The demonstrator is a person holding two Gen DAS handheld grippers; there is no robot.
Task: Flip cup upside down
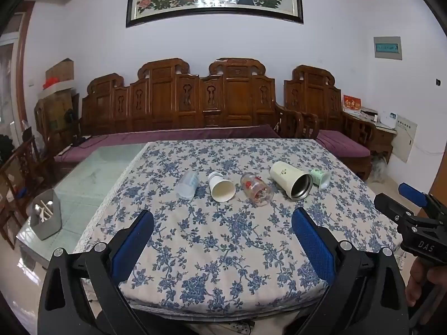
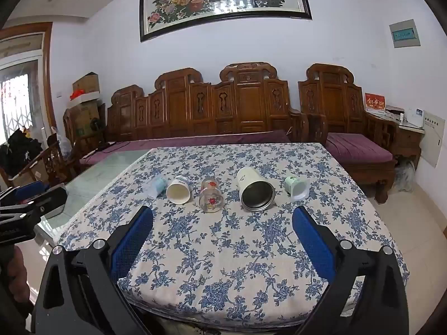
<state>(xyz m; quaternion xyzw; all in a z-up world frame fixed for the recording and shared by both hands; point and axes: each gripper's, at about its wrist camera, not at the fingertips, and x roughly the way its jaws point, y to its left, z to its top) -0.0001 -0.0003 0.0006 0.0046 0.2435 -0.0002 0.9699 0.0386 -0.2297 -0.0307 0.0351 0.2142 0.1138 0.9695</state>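
Approach stage, nothing gripped: left gripper and right gripper both with jaws spread wide, well short of the cups. Ahead of the jaws, all on their sides, left to right: clear plastic cup, white paper cup, printed glass, cream steel-lined tumbler, small green cup. Next move likely calls for closing across one cup's body, then upending it rim-down on the floral tablecloth.

**Five cups lying tipped over**

All are lying sideways in a row, mouths facing the cameras: clear plastic cup, white paper cup, printed glass, cream steel-lined tumbler, small green cup.
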